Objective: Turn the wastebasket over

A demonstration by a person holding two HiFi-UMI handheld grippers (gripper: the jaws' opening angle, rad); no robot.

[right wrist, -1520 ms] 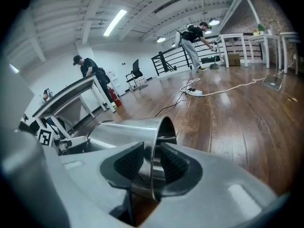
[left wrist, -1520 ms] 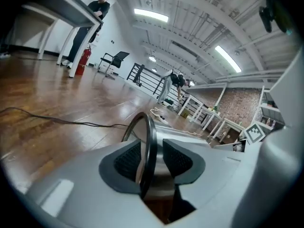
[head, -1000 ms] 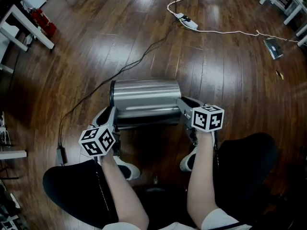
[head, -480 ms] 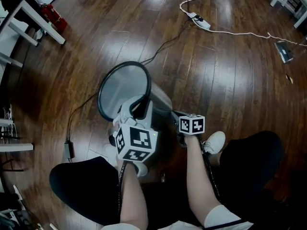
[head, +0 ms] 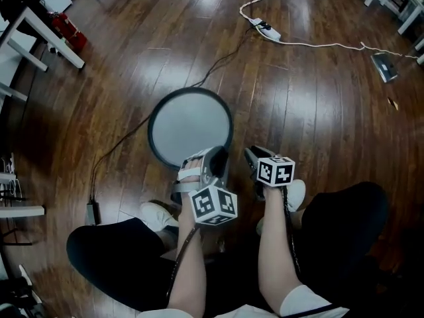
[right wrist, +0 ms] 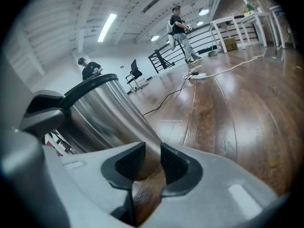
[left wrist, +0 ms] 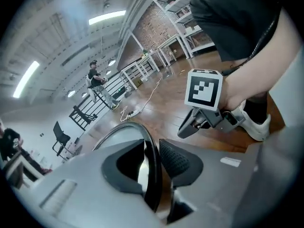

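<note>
Wastebasket standing on end on floor. Left gripper jaws just opening, loosely straddling rim. Right gripper jaws just opening, narrowly parted, gripping nothing.

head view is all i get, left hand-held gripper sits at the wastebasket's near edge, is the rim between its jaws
observer: Yes, the wastebasket's black rim runs between the left hand-held gripper's jaws, which have just been opening; a thin gap shows beside one pad.
operator: and the right one
observer: The right hand-held gripper holds nothing; its jaws have just been opening, with the steel side just ahead of them.
operator: anyone nearby
observer: One person stands far across the room, a second person behind the basket.
</note>
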